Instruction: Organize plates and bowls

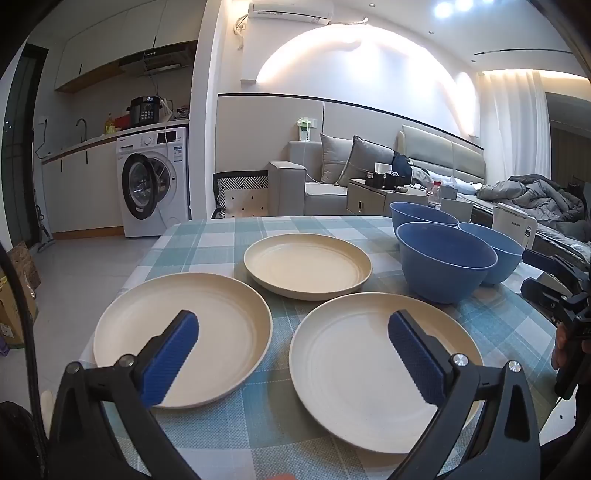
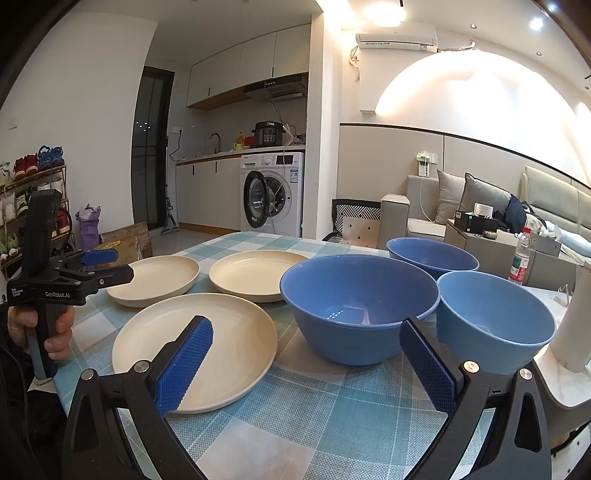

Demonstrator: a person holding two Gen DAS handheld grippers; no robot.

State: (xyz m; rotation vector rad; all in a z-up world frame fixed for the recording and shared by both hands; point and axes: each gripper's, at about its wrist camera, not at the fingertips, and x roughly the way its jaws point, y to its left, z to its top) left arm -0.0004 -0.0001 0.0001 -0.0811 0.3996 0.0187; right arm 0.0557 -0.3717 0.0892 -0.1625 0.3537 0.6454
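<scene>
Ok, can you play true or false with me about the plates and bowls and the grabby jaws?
1. Three cream plates lie on the checked tablecloth. True.
2. The plates are stacked. False: they lie side by side.
3. There are three blue bowls. True.
4. The left gripper holds a plate. False: its jaws are open, holding nothing.
5. The right gripper is shut on a bowl. False: its jaws are open and empty.

Ahead of the fingers stands a white washing machine (image 1: 153,181) under a kitchen counter (image 1: 110,138), wall cabinets (image 2: 247,62) above; a grey sofa (image 1: 325,177) lies to the right; an air conditioner (image 1: 290,11) hangs over a lit arch (image 1: 354,74); pale tiled floor (image 1: 85,266).
</scene>
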